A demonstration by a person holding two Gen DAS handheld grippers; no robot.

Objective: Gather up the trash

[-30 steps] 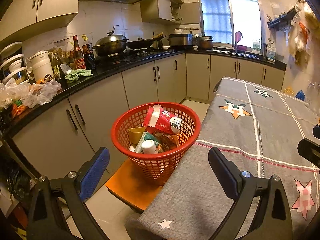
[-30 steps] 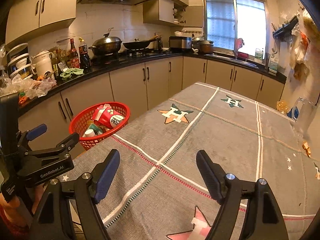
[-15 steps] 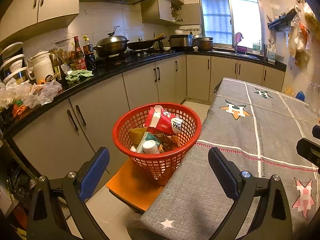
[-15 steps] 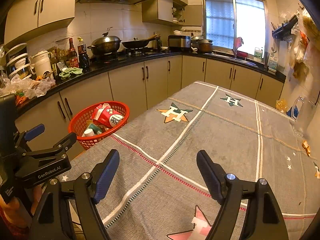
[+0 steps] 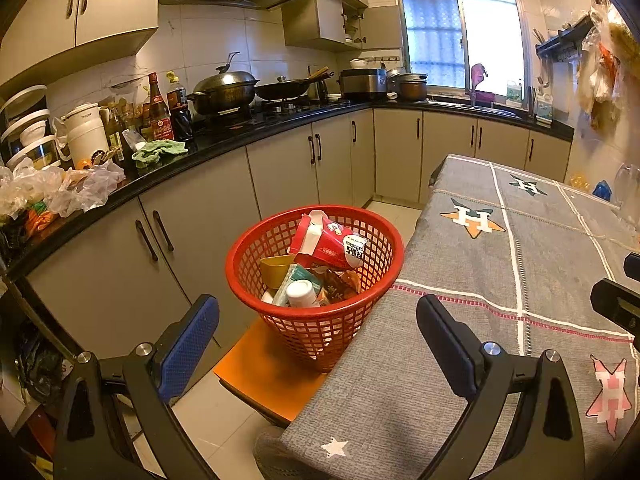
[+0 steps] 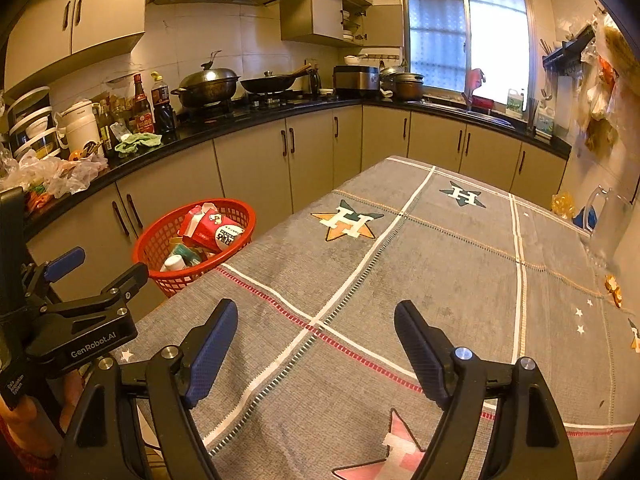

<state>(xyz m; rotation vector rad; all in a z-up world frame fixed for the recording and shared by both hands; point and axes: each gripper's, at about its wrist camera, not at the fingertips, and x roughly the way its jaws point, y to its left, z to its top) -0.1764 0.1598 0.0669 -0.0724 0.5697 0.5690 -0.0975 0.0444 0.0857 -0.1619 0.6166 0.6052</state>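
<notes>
A red mesh basket [image 5: 372,304] stands on an orange stool [image 5: 264,376] beside the table's left edge; it also shows in the right wrist view [image 6: 160,236]. It holds a red carton [image 5: 328,240], a white-capped bottle [image 5: 300,294], a yellow cup [image 5: 276,268] and wrappers. My left gripper [image 5: 318,338] is open and empty, near and above the basket's front. My right gripper [image 6: 316,338] is open and empty above the grey cloth. The left gripper [image 6: 96,264] shows in the right wrist view at the left.
The table [image 6: 440,264] wears a grey cloth with star motifs. A glass jug [image 6: 610,220] and small gold wrappers [image 6: 612,284] lie at its right edge. The black counter [image 5: 200,152] along the cabinets holds bottles, pots and plastic bags.
Both views shift only slightly; the left gripper has drifted a little and the basket sits marginally more central. Both grippers stay open and empty.
</notes>
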